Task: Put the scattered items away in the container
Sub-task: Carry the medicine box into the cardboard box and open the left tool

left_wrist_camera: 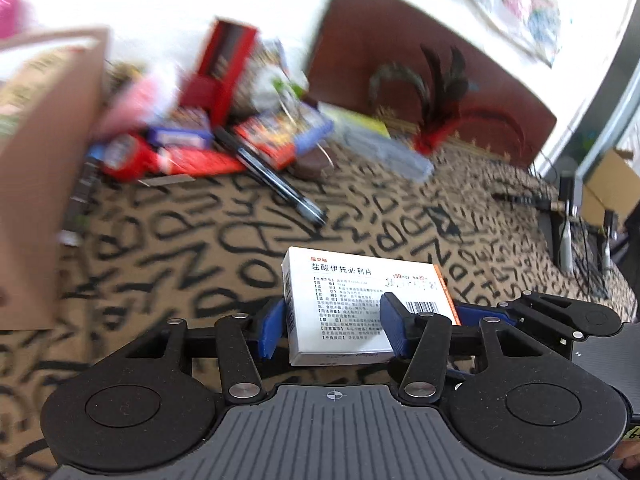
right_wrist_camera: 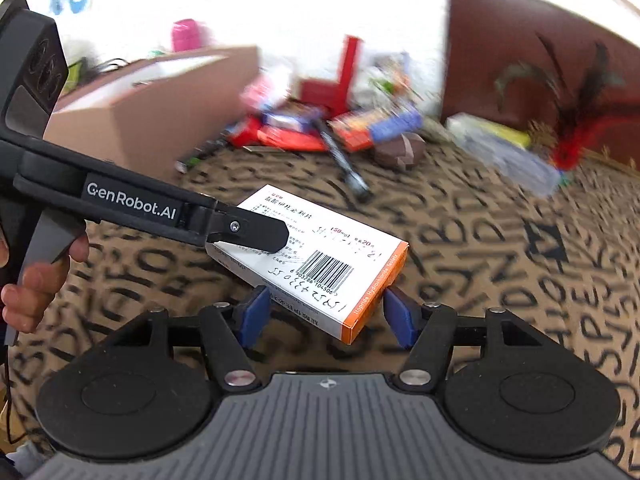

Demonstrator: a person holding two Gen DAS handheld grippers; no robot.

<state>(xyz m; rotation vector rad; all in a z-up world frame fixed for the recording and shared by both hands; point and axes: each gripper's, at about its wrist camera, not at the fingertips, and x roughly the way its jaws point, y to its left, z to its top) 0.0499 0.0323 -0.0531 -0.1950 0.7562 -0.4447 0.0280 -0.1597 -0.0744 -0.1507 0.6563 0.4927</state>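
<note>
Two grippers meet on one white medicine box [left_wrist_camera: 360, 304] with an orange end panel, a barcode and printed Chinese text. We read our left gripper [left_wrist_camera: 334, 326] as clamped on it: both blue ribbed pads sit against the box's long faces at its near end, and the box looks lifted clear of the tan tablecloth [left_wrist_camera: 192, 240] with its black lettering. Our right gripper [right_wrist_camera: 326, 314] has the orange end of the same box between its blue pads, which appear to touch or nearly touch the two corners; we cannot tell for certain that they press, so we call it half-closed about the box rather than a sure grip. In the right wrist view the box's long axis runs from far left to near right, with the left gripper's black finger lying over its far-left end. The container, a brown cardboard box [right_wrist_camera: 156, 112] with an open top, stands far and to the left of the medicine box, nearer our left hand [right_wrist_camera: 36, 280]. So we judge the coming carry goes left and away. Beyond it lies a blurred heap of red and blue packets [left_wrist_camera: 188, 148], a black marker pen [left_wrist_camera: 276, 180] and a red feathered ornament [left_wrist_camera: 444, 120] near a dark red chair back [left_wrist_camera: 420, 40]. The box is light, smooth card with crisp edges; it may crush or twist if both grippers pull differently.
</note>
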